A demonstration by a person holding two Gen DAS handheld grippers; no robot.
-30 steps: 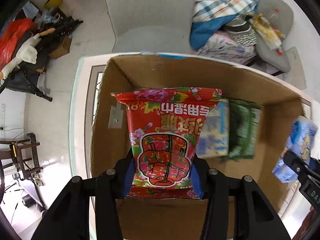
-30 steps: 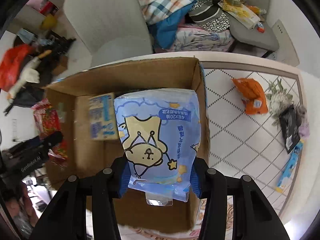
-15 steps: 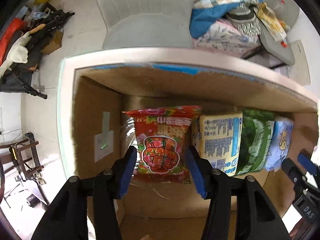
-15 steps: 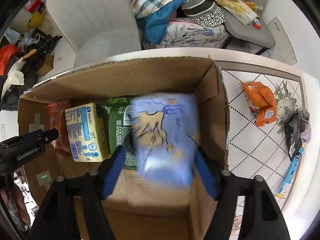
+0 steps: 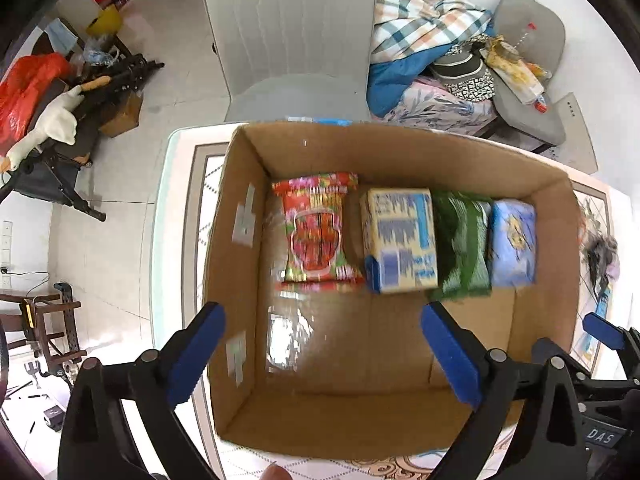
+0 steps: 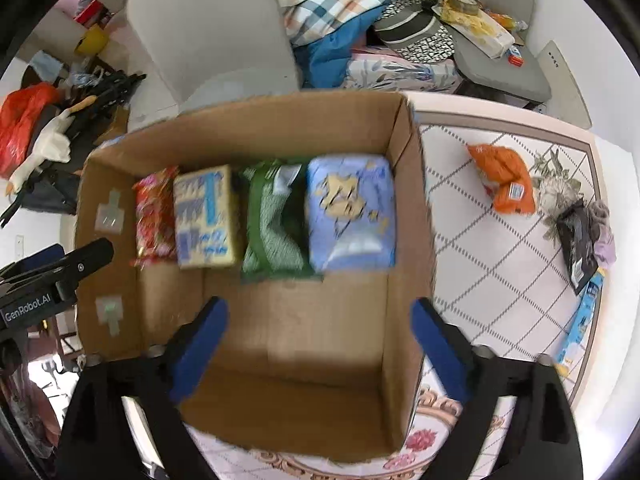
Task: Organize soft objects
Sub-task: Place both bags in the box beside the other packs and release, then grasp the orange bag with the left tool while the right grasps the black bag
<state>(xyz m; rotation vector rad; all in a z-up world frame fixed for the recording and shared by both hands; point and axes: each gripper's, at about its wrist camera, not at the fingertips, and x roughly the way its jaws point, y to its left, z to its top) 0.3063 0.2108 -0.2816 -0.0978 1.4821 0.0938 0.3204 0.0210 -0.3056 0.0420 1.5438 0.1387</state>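
Released now, red floral packet (image 5: 318,227) and blue bear-print packet (image 6: 351,213) sit in the brown cardboard box (image 5: 400,152) (four abreast); both grippers' jaws gape, holding nothing.

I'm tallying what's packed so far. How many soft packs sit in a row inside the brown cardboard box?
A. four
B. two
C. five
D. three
A: the brown cardboard box holds a red floral pack, a yellow-and-blue pack, a green pack and a light blue bear-print pack, side by side.

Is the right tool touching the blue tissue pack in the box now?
Apart. In the right wrist view the right tool is open, and bare cardboard floor shows between its fingertips and the blue tissue pack in the box.
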